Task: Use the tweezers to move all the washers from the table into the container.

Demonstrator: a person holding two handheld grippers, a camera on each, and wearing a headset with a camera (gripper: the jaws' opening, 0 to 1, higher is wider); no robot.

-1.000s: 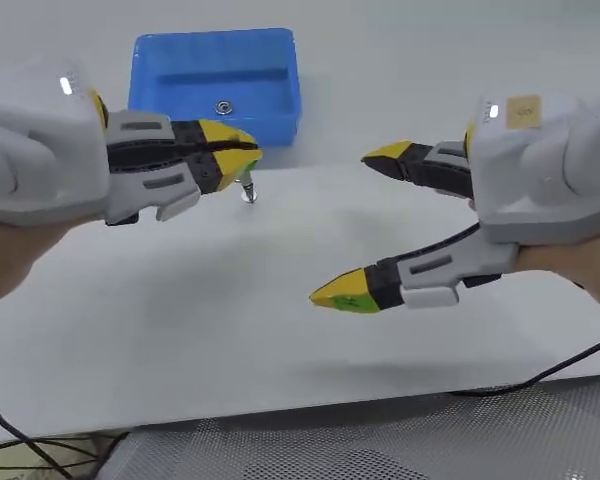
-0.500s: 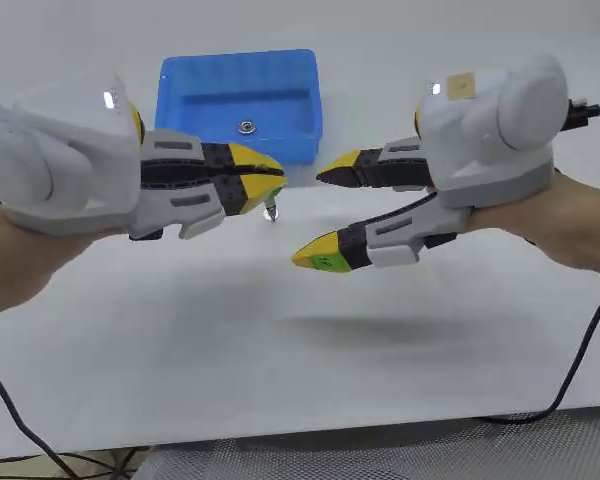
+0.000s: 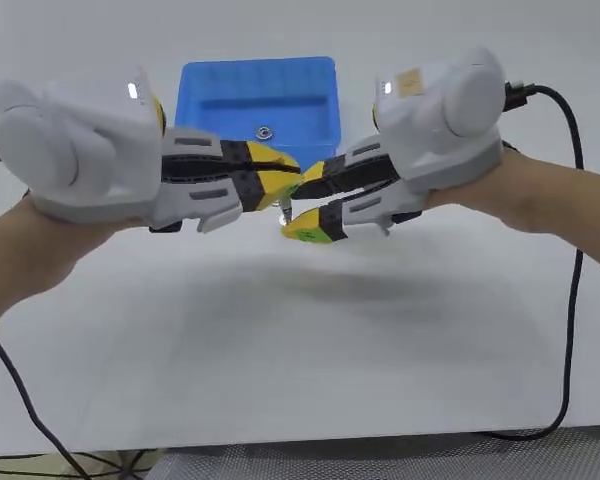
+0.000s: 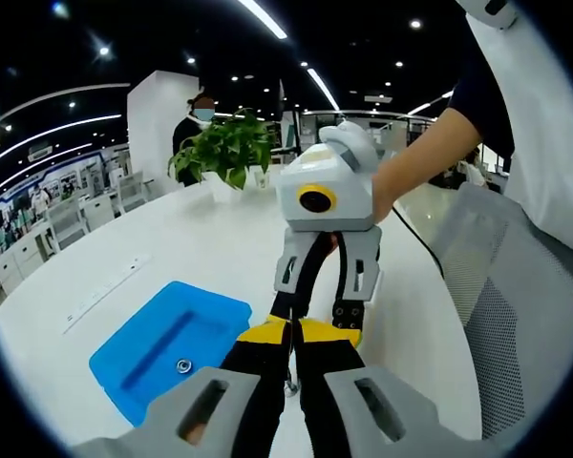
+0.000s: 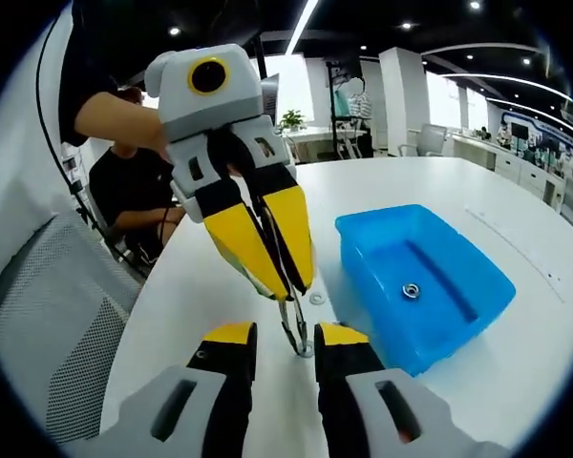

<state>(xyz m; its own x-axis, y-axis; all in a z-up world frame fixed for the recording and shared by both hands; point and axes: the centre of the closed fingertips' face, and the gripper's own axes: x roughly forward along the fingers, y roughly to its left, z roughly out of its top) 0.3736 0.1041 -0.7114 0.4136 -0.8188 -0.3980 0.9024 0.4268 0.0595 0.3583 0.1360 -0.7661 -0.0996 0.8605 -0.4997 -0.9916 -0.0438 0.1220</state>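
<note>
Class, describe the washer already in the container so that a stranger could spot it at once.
On the white table stands a blue container. On its floor lies one small, round metal washer, the sole item inside.

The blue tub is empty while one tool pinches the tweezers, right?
Not empty: the head view shows one washer lying inside the blue tub. The rest holds: the left gripper is pinching the tweezers.
</note>
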